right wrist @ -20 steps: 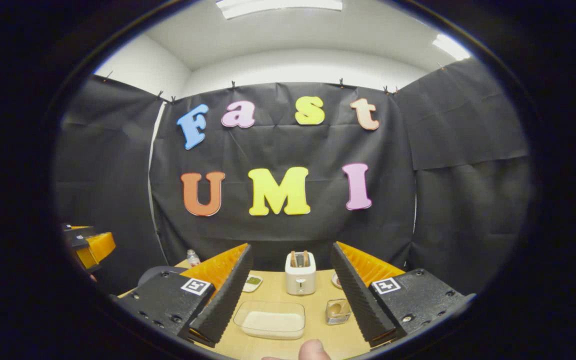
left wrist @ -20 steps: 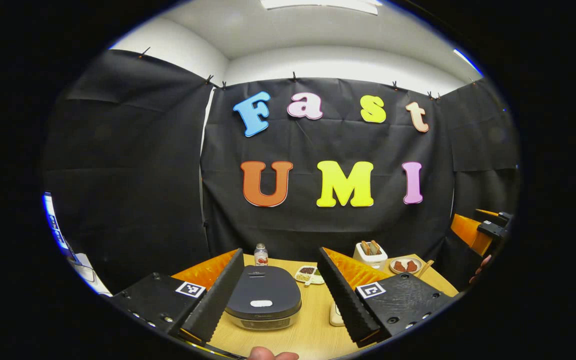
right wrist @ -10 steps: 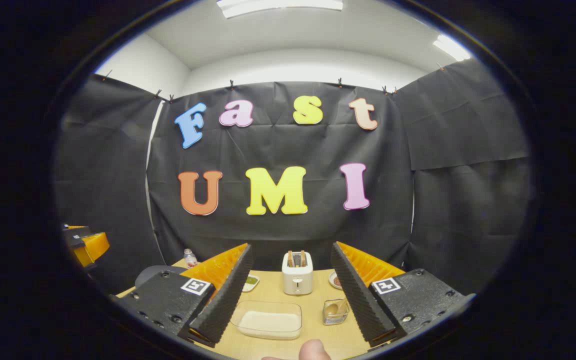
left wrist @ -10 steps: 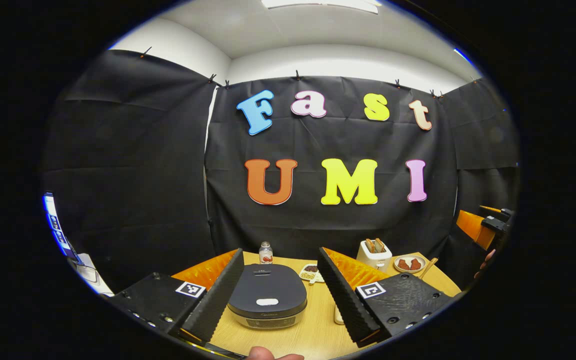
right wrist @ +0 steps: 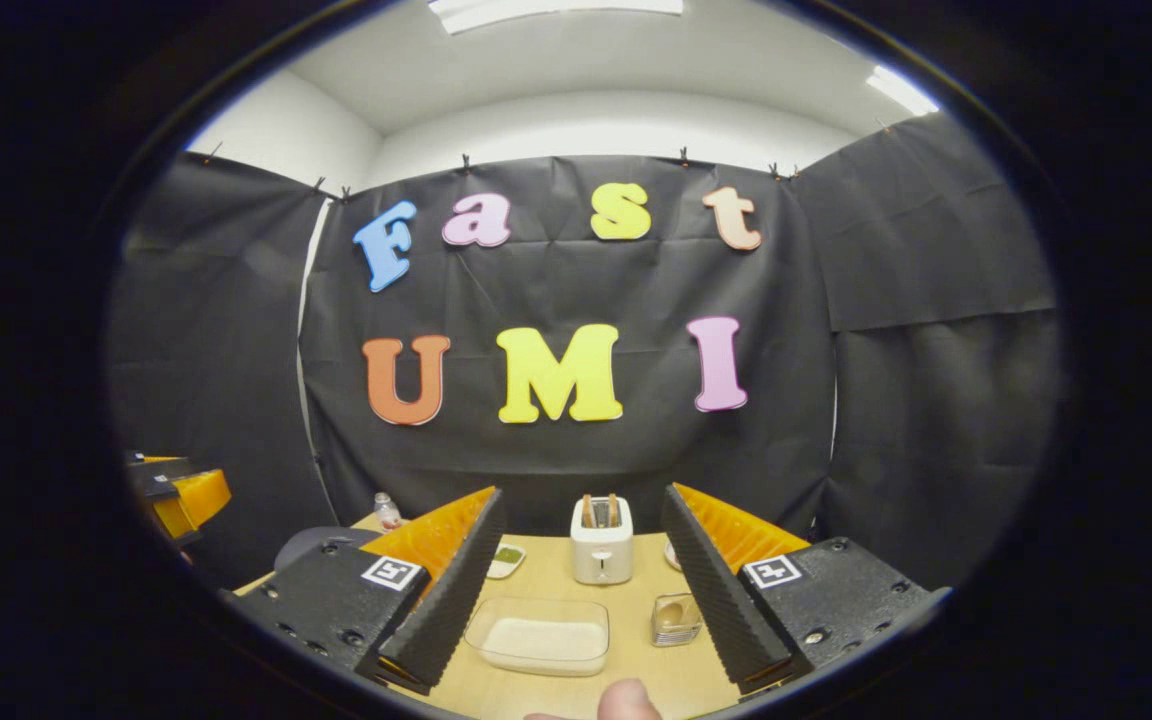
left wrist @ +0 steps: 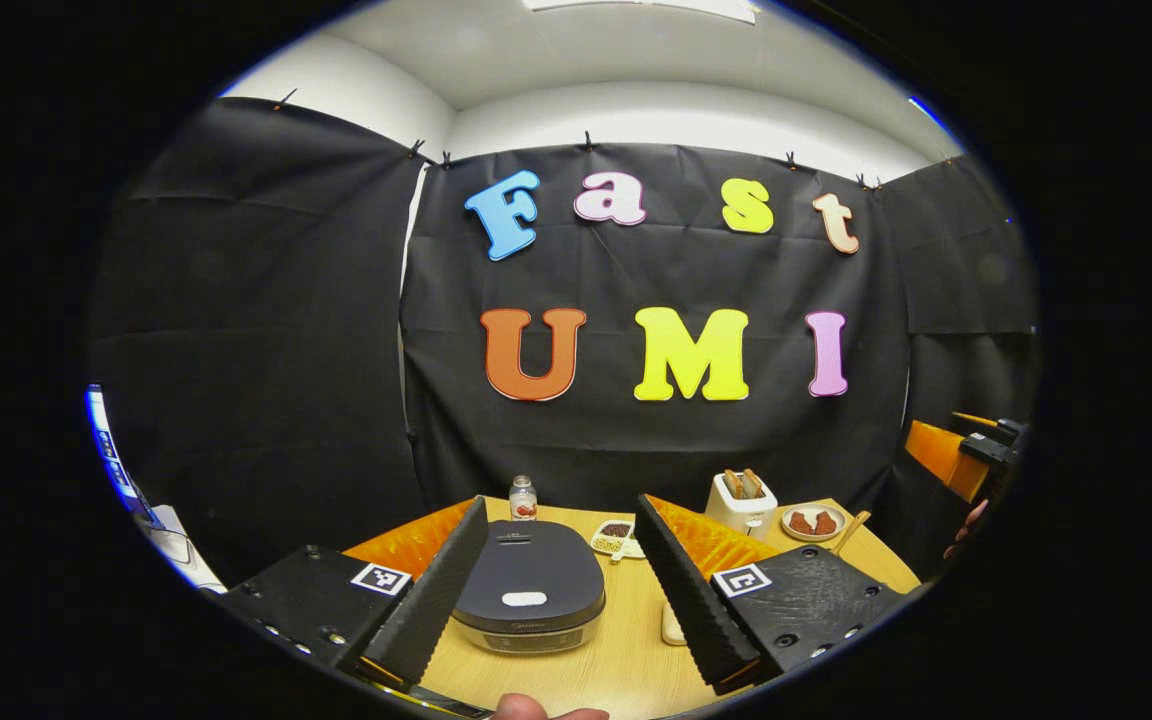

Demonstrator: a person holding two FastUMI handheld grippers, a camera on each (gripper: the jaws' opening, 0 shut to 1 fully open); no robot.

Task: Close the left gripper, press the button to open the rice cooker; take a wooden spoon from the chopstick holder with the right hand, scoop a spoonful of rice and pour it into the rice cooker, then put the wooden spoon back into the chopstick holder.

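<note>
Both hand-held grippers were held with jaws apart, gripping nothing. The left hand-held gripper (left wrist: 551, 590) framed the closed rice cooker (left wrist: 530, 587) at 6 o'clock on the counter (left wrist: 626, 660). The right hand-held gripper (right wrist: 576, 600) faced the rice container (right wrist: 539, 637), the chopstick holder (right wrist: 676, 620) at its 3 o'clock.

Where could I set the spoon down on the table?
Bare wood lies between the rice container and the toaster. Crowded: the back, by the small dishes and bottle behind the rice cooker.
</note>
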